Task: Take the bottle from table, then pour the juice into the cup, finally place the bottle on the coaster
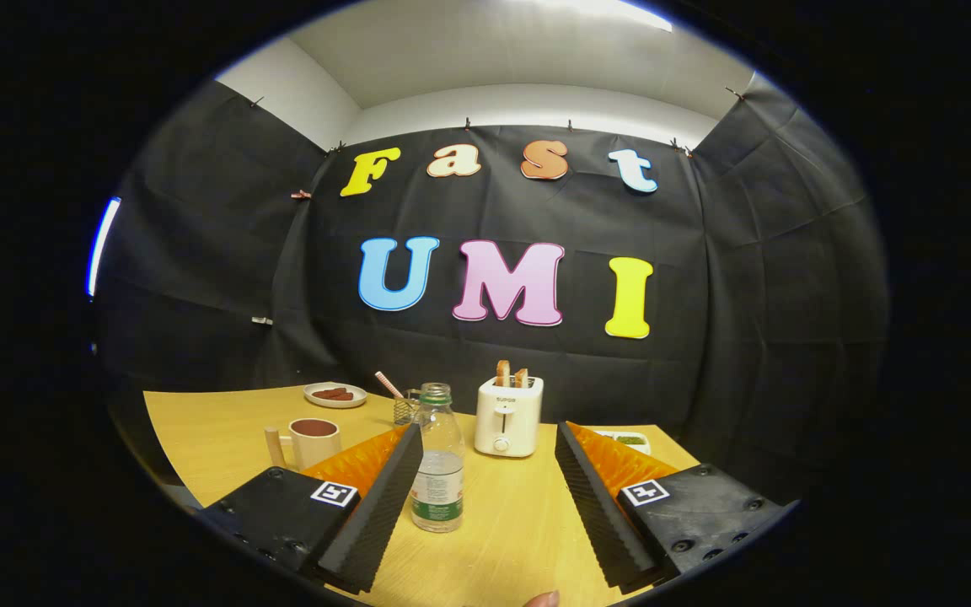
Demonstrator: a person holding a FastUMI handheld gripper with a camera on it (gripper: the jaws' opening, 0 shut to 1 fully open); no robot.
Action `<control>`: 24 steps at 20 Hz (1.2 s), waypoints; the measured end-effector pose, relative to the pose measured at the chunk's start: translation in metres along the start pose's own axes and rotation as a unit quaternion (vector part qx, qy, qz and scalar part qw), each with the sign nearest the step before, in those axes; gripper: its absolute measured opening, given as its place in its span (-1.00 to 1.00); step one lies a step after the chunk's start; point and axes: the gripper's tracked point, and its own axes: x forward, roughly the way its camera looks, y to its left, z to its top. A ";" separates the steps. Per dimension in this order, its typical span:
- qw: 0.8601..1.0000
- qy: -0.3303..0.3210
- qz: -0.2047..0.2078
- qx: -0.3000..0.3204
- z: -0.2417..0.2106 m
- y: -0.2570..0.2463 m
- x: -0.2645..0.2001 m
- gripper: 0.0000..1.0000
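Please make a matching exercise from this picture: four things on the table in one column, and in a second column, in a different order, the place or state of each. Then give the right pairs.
Things:
1. bottle
2. cup
3. toaster
4. plate

Places or states:
A. holds two slices standing up, beyond the open gripper
B. upright with no cap, between the fingers, close to the left finger
C. far back on the table, with brown pieces on it
D. has a handle, stands left of the left finger

Pairs: 1-B, 2-D, 3-A, 4-C
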 end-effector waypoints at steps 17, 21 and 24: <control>0.999 0.047 -0.001 0.009 -0.095 0.044 0.069 0.96; 0.999 0.047 -0.010 0.009 -0.102 0.043 0.085 0.91; 0.998 0.053 -0.020 0.018 -0.108 0.040 0.093 0.84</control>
